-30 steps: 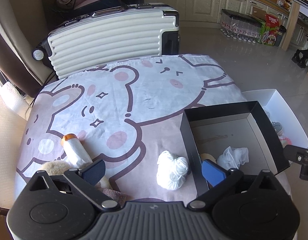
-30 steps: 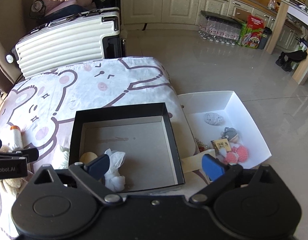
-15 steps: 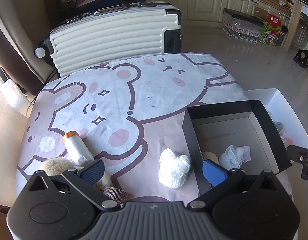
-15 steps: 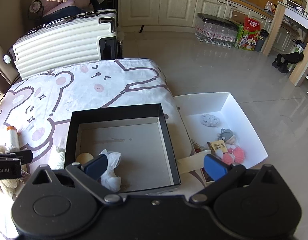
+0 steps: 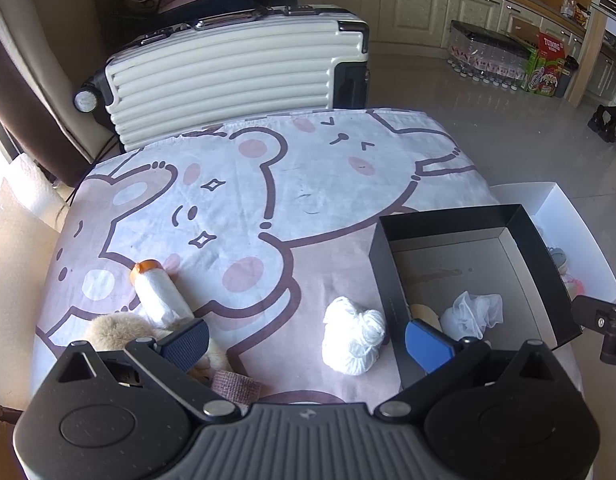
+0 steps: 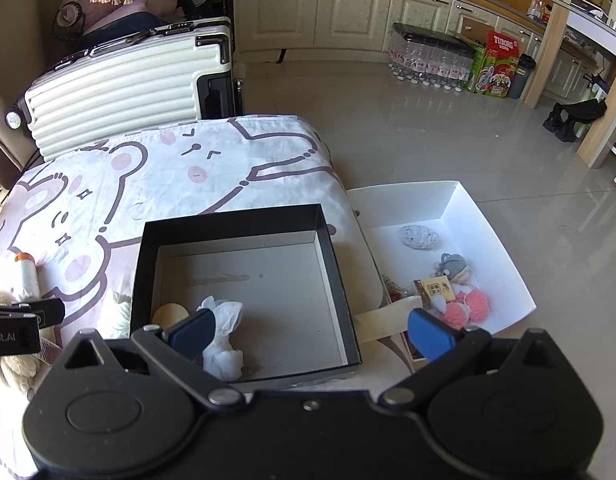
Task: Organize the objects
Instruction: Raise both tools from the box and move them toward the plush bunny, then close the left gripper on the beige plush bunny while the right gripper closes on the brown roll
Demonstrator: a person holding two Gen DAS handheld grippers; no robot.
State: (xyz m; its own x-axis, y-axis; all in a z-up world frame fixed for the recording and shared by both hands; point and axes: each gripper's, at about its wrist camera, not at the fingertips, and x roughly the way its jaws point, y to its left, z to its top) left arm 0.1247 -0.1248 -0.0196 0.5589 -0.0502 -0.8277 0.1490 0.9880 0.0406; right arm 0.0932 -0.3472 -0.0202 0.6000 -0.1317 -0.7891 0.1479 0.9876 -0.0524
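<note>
Left wrist view: the left gripper (image 5: 306, 340) is spread wide, both blue pads bare, with nothing between them. One white yarn ball (image 5: 353, 342), loosely wound and somewhat lumpy, lies on the bear-print cloth (image 5: 268, 184) at about 5 o'clock, just left of the black box (image 5: 387, 276) and near its wall. One white roll with an orange cap (image 5: 158, 294) lies tilted at 8 o'clock, its lower end against a tan plush toy (image 5: 116, 330) that is partly hidden by the left finger. Inside the black box there are two things: one crumpled white mesh bundle (image 5: 473, 312) and one tan round piece (image 5: 423, 312), both in its near-left corner. One ribbed white suitcase (image 5: 228, 76) stands at 12 o'clock beyond the cloth.

Right wrist view: the right gripper (image 6: 309, 330) is likewise wide open and holds nothing. It hangs over the near edge of the same box (image 6: 335, 276). One white tray (image 6: 487, 236) sits at 3 o'clock beside the cloth, holding one grey knitted lump (image 6: 417, 237), one small grey doll (image 6: 453, 266), one tan card (image 6: 437, 289) and one pink knitted piece (image 6: 467, 308). The yarn ball is barely visible at the box's left wall.
</note>
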